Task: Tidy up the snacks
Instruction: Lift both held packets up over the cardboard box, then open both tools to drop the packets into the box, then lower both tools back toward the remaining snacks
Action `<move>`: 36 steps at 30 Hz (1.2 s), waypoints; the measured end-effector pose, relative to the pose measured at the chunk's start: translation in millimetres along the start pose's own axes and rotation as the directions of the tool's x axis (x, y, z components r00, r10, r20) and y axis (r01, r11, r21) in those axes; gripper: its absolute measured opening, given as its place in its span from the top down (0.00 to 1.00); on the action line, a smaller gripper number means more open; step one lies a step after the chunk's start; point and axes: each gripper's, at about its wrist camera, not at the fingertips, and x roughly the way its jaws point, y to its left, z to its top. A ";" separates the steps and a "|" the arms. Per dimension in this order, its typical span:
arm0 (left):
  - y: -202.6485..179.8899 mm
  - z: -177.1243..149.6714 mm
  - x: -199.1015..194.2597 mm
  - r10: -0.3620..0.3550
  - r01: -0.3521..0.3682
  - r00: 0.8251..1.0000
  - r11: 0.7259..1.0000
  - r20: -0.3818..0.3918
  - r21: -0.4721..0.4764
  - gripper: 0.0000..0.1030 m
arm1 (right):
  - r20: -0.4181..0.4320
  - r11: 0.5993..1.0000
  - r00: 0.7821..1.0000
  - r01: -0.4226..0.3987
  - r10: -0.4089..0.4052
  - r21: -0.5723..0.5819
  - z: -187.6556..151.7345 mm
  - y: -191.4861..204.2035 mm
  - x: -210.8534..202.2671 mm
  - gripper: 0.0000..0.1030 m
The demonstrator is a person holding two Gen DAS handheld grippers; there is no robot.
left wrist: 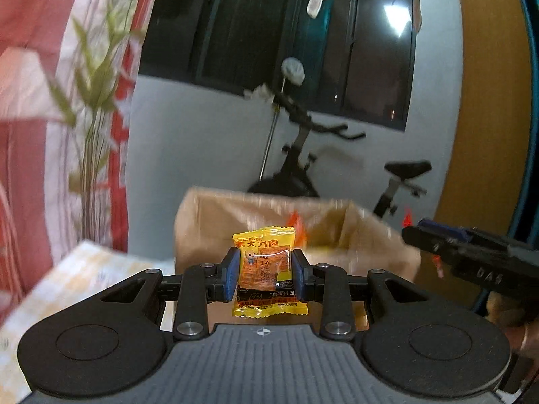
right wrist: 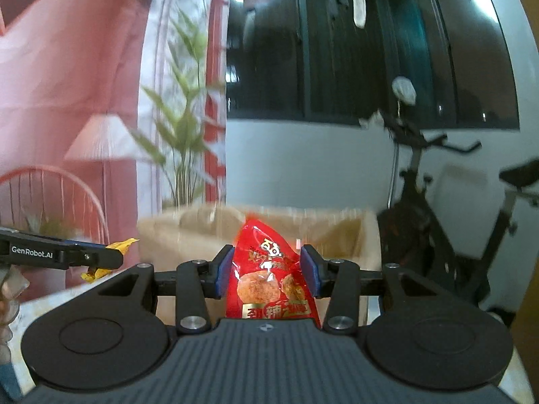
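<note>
My left gripper [left wrist: 265, 273] is shut on a small yellow snack packet [left wrist: 266, 269] and holds it upright in front of an open brown cardboard box [left wrist: 215, 222]. My right gripper [right wrist: 266, 272] is shut on a red snack packet [right wrist: 269, 276], held before the same box [right wrist: 350, 235]. The right gripper also shows at the right edge of the left wrist view [left wrist: 471, 256]. The left gripper shows at the left of the right wrist view [right wrist: 114, 252], with the yellow packet [right wrist: 118, 245] sticking out of it.
A black exercise bike [left wrist: 303, 155] stands behind the box against a white wall under a dark window. A tall green plant [right wrist: 185, 128] and pink curtain are at the left. A pale patterned tabletop [left wrist: 84, 276] lies below left.
</note>
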 end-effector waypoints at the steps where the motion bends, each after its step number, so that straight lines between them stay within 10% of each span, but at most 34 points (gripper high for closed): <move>1: -0.4 8.5 7.2 0.001 -0.001 1.000 1.000 0.010 0.000 0.67 | 0.009 1.000 1.000 -0.004 0.004 -0.008 6.5 -1.4 8.6 0.56; 14: 9.3 37.0 107.3 0.095 -0.092 0.993 0.995 -0.074 0.045 0.63 | -0.098 0.997 0.993 0.074 -0.072 0.008 7.6 -29.3 102.2 0.55; 17: 16.5 28.3 100.8 0.090 -0.088 0.993 0.996 -0.079 0.021 0.37 | -0.142 0.995 0.986 0.092 -0.084 0.048 2.1 -39.9 105.3 0.51; 20: 23.7 22.7 91.0 0.090 -0.089 0.992 0.996 -0.088 0.021 0.35 | -0.119 0.995 0.989 0.091 -0.087 0.031 -1.5 -40.2 92.7 0.28; 36: 31.2 -5.6 12.2 0.105 -0.101 0.991 0.993 -0.078 0.053 0.35 | -0.059 0.987 0.991 0.127 -0.121 0.096 -25.7 -25.4 8.2 0.28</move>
